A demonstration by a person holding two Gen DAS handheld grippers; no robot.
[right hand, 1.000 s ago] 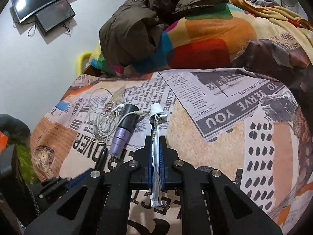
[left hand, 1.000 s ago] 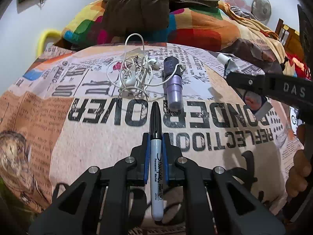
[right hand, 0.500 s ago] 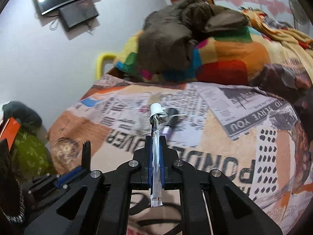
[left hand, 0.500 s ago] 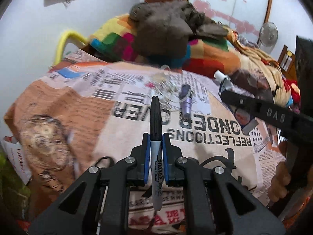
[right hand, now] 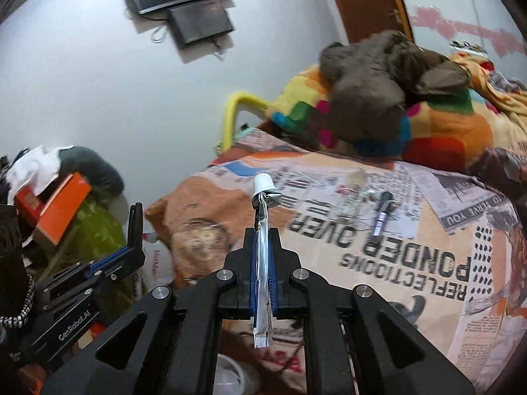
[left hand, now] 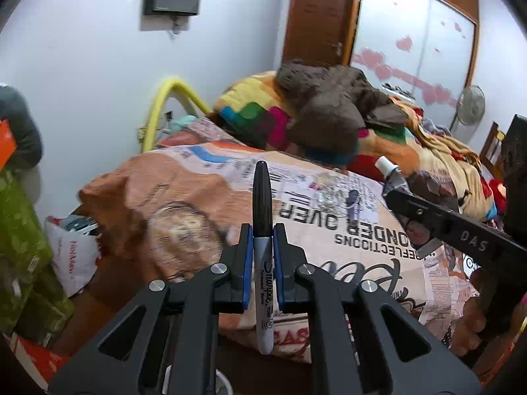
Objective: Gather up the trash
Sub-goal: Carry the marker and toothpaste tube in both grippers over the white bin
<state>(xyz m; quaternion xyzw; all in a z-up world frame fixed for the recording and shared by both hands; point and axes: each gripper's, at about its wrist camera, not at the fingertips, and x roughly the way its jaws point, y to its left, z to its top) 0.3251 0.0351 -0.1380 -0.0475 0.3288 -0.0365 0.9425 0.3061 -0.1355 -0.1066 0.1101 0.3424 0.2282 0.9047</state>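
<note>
Both sets of jaws are clenched on something. I have the left gripper (left hand: 263, 247) clamped on a black marker (left hand: 263, 256), and the right gripper (right hand: 262, 256) pinched flat on a squeezed-out tube (right hand: 262, 247) with a white cap.

Each piece lies along its gripper's own line: the marker's long axis runs straight out between the fingers, cap end pointing away from me toward the bed (left hand: 329, 240); the tube does the same, cap forward and crimped tail hanging back toward the wrist.

Both hang in the air over the near edge of the bed, clear of the printed cover. I judge the drop-off is what comes next. A white plastic bag (left hand: 74, 256) sits on the floor off to the left, so the left hand is nearer to it; whether it is the bin I cannot tell.

A purple stick (right hand: 382, 217) and tangled white earphones (right hand: 354, 194) remain on the cover, well ahead of both grippers.
</note>
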